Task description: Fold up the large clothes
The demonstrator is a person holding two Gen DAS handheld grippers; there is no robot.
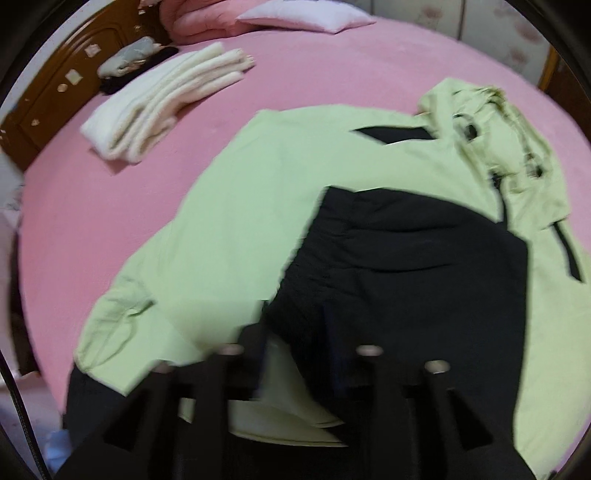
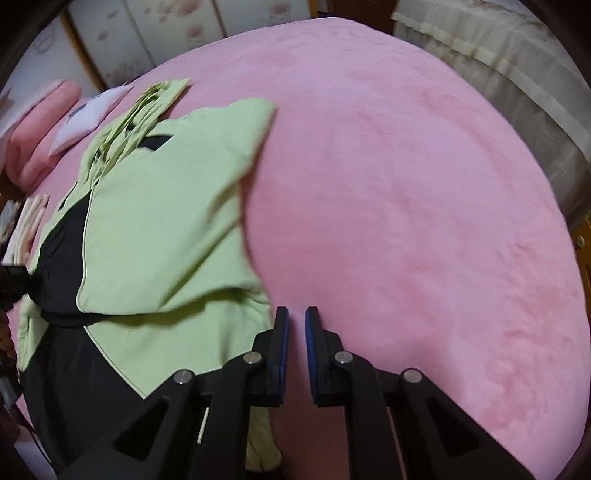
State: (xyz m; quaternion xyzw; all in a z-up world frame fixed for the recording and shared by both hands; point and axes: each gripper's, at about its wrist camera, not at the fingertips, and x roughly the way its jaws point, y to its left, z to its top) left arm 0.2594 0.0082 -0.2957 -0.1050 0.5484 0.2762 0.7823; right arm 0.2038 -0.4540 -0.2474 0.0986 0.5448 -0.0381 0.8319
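A light green and black hooded jacket [image 1: 258,206] lies spread on the pink bed [image 1: 332,74]. In the left wrist view its black panel [image 1: 406,266] is folded over the green body and drapes over my left gripper [image 1: 299,354], whose fingertips are hidden under the cloth. The jacket also shows in the right wrist view [image 2: 155,236], at the left, with a sleeve folded across it. My right gripper [image 2: 296,314] hovers over bare pink sheet just right of the jacket's edge, its blue-padded fingers [image 2: 282,343] a narrow gap apart and holding nothing.
A folded white blanket [image 1: 159,107] and dark clothes [image 1: 136,62] lie at the far left by the wooden headboard [image 1: 55,92]. Pink and white pillows [image 1: 306,14] are at the head. A cream bedskirt [image 2: 498,55] edges the bed's far right. Wide pink sheet [image 2: 424,203] lies right of the jacket.
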